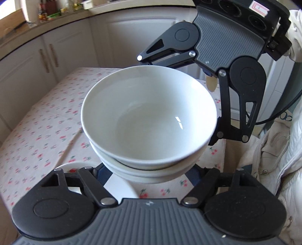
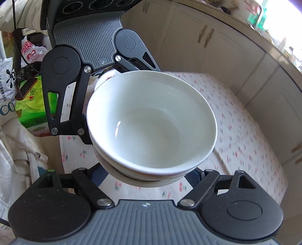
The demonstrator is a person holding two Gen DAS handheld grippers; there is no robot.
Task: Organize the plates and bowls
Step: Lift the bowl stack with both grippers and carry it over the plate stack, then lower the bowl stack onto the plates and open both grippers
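A nested stack of white bowls (image 1: 149, 113) hangs above the cherry-print tablecloth (image 1: 37, 135), held from two sides. My left gripper (image 1: 149, 169) comes in from the near side, and its blue-padded fingers (image 1: 104, 176) press on the lowest bowl. The right gripper (image 1: 177, 99) clamps the stack's far right side, its fingertips hidden behind the bowls. In the right wrist view the same bowl stack (image 2: 151, 122) fills the middle. My right gripper (image 2: 147, 175) closes on its base, and the left gripper (image 2: 120, 104) grips it from the upper left. A white plate (image 1: 120, 188) lies on the cloth beneath.
Cream cabinets (image 1: 47, 56) with a cluttered countertop (image 1: 47, 13) run behind the table. A person's white jacket (image 1: 273, 160) is close on the right. Beside the table stand a green package (image 2: 34, 113) with a phone (image 2: 25, 89) on it, and plastic bags (image 2: 7, 90).
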